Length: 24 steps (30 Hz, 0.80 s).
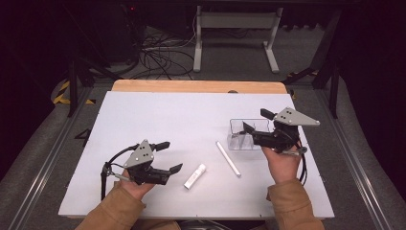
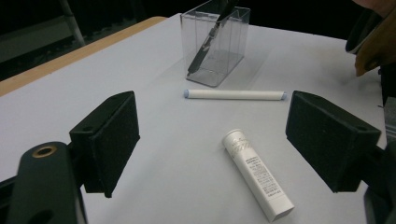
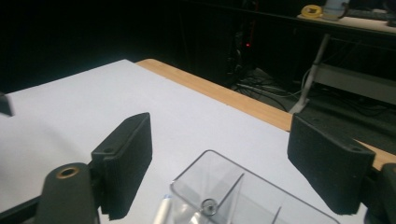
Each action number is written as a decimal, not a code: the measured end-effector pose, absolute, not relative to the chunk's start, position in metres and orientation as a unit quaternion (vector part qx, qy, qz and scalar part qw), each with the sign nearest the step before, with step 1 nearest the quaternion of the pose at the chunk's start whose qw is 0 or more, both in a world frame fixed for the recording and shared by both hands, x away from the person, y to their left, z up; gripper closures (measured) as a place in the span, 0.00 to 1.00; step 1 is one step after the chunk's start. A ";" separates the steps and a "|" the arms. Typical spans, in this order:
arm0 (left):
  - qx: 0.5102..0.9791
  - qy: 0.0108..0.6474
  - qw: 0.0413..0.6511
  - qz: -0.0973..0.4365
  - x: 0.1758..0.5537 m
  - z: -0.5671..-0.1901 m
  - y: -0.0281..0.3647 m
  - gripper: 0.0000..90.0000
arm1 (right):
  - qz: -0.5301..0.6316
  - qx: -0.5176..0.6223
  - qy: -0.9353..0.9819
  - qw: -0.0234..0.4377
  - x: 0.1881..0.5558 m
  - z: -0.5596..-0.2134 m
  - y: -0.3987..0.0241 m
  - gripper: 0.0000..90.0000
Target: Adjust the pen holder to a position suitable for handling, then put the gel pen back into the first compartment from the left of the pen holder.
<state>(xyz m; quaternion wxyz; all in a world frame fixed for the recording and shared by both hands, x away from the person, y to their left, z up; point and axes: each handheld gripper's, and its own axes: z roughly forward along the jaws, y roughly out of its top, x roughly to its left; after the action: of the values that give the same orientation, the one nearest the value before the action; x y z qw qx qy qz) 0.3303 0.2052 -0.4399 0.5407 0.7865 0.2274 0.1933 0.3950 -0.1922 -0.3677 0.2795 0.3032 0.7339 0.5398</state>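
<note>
A clear plastic box (image 1: 238, 140) with dividers stands right of the table's middle, and a dark pen (image 2: 207, 44) leans inside it. My right gripper (image 1: 256, 120) hangs open just above the box (image 3: 219, 196), with nothing between its jaws. A long white stick (image 1: 228, 158) lies on the table in front of the box. A short white tube (image 1: 195, 176) with printed text lies nearer the front edge. My left gripper (image 1: 173, 155) is open, low over the table just left of the tube (image 2: 257, 173). The stick (image 2: 233, 94) and the box (image 2: 229, 56) lie farther ahead of it.
A white sheet (image 1: 158, 120) covers the table, with a wooden strip (image 1: 191, 86) along the far edge. Beyond it are floor cables (image 1: 158, 57) and a white table frame (image 1: 234, 33). A person's tan sleeves (image 1: 292, 206) come in from the bottom.
</note>
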 end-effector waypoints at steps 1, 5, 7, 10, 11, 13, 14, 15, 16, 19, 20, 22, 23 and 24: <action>0.785 0.230 0.541 0.193 0.330 -0.440 0.206 0.18 | 0.538 0.296 0.738 0.280 0.390 -0.365 -0.191 0.21; 0.784 0.230 0.541 0.198 0.329 -0.438 0.212 0.17 | 0.540 0.286 0.741 0.278 0.382 -0.361 -0.188 0.19; 0.783 0.231 0.543 0.196 0.329 -0.437 0.214 0.16 | 0.540 0.282 0.744 0.274 0.379 -0.360 -0.186 0.17; 0.778 0.235 0.552 0.186 0.327 -0.435 0.216 0.14 | 0.540 0.280 0.748 0.266 0.377 -0.361 -0.185 0.17; 0.778 0.233 0.552 0.189 0.327 -0.434 0.216 0.14 | 0.539 0.280 0.749 0.264 0.377 -0.362 -0.185 0.17; 0.777 0.235 0.552 0.189 0.326 -0.434 0.217 0.13 | 0.533 0.277 0.754 0.265 0.376 -0.363 -0.184 0.16; 0.777 0.236 0.552 0.189 0.325 -0.434 0.218 0.13 | 0.533 0.276 0.755 0.264 0.375 -0.363 -0.184 0.15; 0.777 0.238 0.553 0.186 0.325 -0.434 0.219 0.13 | 0.533 0.275 0.757 0.258 0.374 -0.363 -0.183 0.15; 0.776 0.240 0.553 0.185 0.325 -0.433 0.219 0.13 | 0.534 0.273 0.759 0.253 0.374 -0.363 -0.182 0.14; 0.773 0.242 0.558 0.181 0.324 -0.432 0.222 0.12 | 0.538 0.269 0.759 0.248 0.371 -0.363 -0.180 0.12; 0.773 0.242 0.557 0.183 0.324 -0.432 0.223 0.11 | 0.539 0.268 0.760 0.247 0.370 -0.363 -0.179 0.12; 0.771 0.242 0.560 0.183 0.323 -0.431 0.226 0.11 | 0.537 0.268 0.762 0.243 0.368 -0.363 -0.178 0.11; 0.771 0.240 0.559 0.187 0.323 -0.431 0.227 0.11 | 0.534 0.269 0.764 0.242 0.367 -0.363 -0.176 0.11; 0.770 0.243 0.560 0.187 0.322 -0.431 0.228 0.11 | 0.532 0.268 0.766 0.240 0.366 -0.363 -0.175 0.11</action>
<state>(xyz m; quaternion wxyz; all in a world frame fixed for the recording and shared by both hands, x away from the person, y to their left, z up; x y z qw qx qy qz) 0.3224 0.2276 -0.4306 0.5596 0.7701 0.2427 0.1867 0.3661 -0.1751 -0.3628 0.2405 0.2683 0.7661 0.5322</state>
